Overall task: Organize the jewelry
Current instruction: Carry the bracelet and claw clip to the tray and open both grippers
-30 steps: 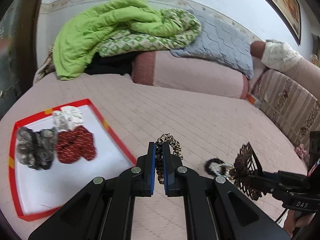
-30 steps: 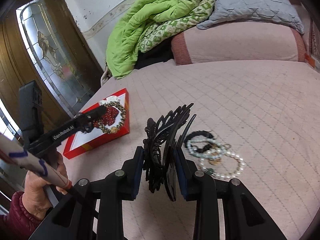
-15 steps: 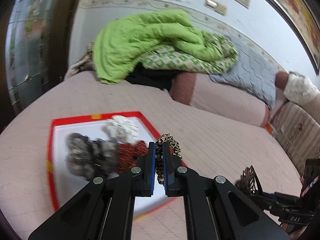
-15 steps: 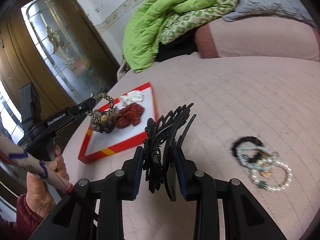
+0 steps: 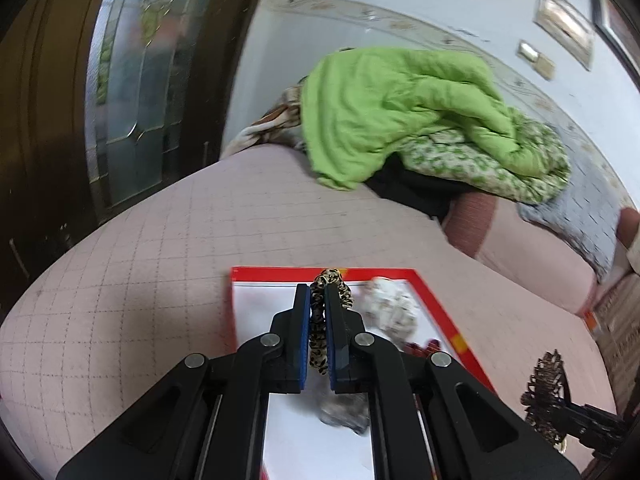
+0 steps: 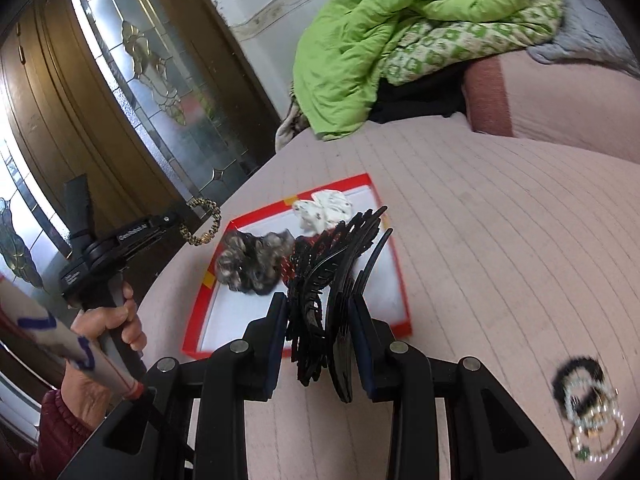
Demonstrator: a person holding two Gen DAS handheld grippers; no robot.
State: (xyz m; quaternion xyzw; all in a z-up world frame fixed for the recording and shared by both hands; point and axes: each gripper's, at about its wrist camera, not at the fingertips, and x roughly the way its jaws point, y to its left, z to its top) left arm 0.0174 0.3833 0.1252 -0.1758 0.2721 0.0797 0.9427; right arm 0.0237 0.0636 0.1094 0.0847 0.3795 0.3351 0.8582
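My left gripper point(image 5: 317, 292) is shut on a leopard-print scrunchie point(image 5: 319, 332) and hangs over the near part of a red-rimmed white tray point(image 5: 256, 308) on the pink bed. White point(image 5: 390, 308), red point(image 5: 420, 347) and grey point(image 5: 344, 412) scrunchies lie in the tray. My right gripper point(image 6: 320, 304) is shut on a black filigree hair claw point(image 6: 332, 264), just short of the tray point(image 6: 384, 288). The right wrist view shows the left gripper point(image 6: 180, 220) with its scrunchie point(image 6: 204, 220) at the tray's left side. A pile of bead bracelets point(image 6: 588, 404) lies at the lower right.
A green quilt point(image 5: 392, 108) and pillows point(image 6: 560, 92) are heaped at the head of the bed. A wooden door with leaded glass point(image 6: 132, 80) stands just past the bed's left edge. A hand point(image 6: 112, 320) holds the left gripper's handle.
Both grippers have swung left across the bed to the tray, each keeping its grip. The bracelets have slid away to the right in the right wrist view.
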